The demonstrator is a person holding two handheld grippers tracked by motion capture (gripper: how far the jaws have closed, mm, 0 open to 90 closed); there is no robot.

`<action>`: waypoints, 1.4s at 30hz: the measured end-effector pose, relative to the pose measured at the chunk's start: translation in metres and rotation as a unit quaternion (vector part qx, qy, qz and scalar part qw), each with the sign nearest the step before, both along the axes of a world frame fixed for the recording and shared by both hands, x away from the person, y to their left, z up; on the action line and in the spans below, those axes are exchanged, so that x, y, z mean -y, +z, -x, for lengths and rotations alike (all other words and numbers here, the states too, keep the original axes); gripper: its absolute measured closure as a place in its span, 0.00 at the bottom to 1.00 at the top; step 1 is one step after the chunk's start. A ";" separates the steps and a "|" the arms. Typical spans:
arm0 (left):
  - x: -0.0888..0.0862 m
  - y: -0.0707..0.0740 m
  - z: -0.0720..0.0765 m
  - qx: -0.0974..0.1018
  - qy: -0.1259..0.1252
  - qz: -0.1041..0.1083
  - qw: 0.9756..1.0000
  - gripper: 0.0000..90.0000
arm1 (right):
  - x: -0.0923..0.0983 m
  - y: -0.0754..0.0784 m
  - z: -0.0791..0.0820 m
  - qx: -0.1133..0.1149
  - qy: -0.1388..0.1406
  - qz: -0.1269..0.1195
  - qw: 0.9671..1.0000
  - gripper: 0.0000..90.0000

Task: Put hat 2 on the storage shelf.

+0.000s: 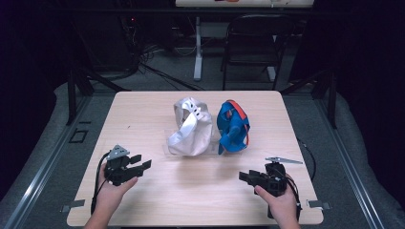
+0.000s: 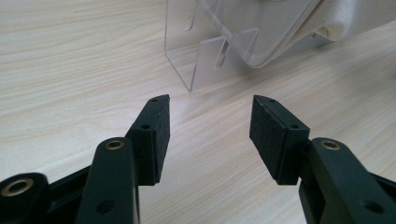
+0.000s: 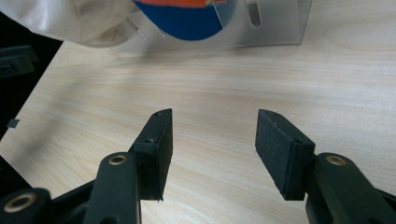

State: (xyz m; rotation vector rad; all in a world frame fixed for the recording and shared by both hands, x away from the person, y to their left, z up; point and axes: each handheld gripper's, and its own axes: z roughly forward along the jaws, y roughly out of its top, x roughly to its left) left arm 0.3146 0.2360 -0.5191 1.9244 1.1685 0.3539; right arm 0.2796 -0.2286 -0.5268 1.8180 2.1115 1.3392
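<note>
Both grippers sit low over the table (image 1: 157, 191), jaws wide apart with nothing between them. Ahead of the left gripper (image 1: 141, 161), slightly to its right, the white cap (image 1: 191, 128) rests on a clear stand (image 2: 205, 56). The blue cap (image 1: 233, 126) lies ahead and left of the right gripper (image 1: 244, 176), apart from it.

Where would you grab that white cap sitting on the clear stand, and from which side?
Probably the white cap by its brim edge, which hangs low at the front-left of the clear stand. Come in from the left gripper's side: its open jaws already face it.
</note>
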 end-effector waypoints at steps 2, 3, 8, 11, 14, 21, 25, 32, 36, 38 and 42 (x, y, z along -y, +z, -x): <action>0.000 0.000 0.000 0.000 -0.002 0.000 1.000 0.54 | 0.000 -0.003 0.001 0.006 0.001 0.001 1.000 0.52; 0.000 0.000 0.000 0.000 -0.001 0.000 1.000 0.54 | 0.000 -0.005 0.002 0.008 0.001 -0.002 1.000 0.52; 0.000 0.000 0.000 -0.001 -0.003 -0.001 1.000 0.54 | -0.002 -0.012 0.005 0.018 0.000 -0.015 1.000 0.53; 0.000 0.000 0.000 -0.002 -0.003 -0.001 1.000 0.54 | -0.003 -0.014 0.007 0.021 0.011 -0.014 1.000 0.53; 0.000 -0.001 0.000 -0.002 -0.004 -0.001 1.000 0.54 | -0.005 -0.017 0.008 0.025 0.010 -0.006 1.000 0.53; 0.002 -0.004 -0.001 -0.006 -0.007 -0.003 1.000 0.54 | -0.006 -0.021 0.009 0.043 0.011 0.002 0.999 0.52; 0.003 -0.005 -0.001 -0.005 -0.006 -0.005 1.000 0.54 | -0.006 -0.021 0.009 0.052 0.013 0.000 0.999 0.52; 0.005 -0.007 -0.002 -0.006 -0.007 -0.005 1.000 0.53 | -0.004 -0.024 0.008 0.052 0.004 0.005 0.999 0.52; 0.004 -0.009 -0.002 -0.009 -0.010 -0.008 1.000 0.53 | -0.001 -0.025 0.006 0.054 0.002 0.003 0.999 0.51; 0.005 -0.010 -0.002 -0.007 -0.009 -0.008 1.000 0.53 | 0.000 -0.026 0.006 0.053 -0.002 0.001 0.999 0.51; 0.008 -0.011 -0.002 -0.008 -0.015 -0.013 1.000 0.53 | 0.001 -0.027 0.005 0.051 -0.008 -0.001 0.999 0.51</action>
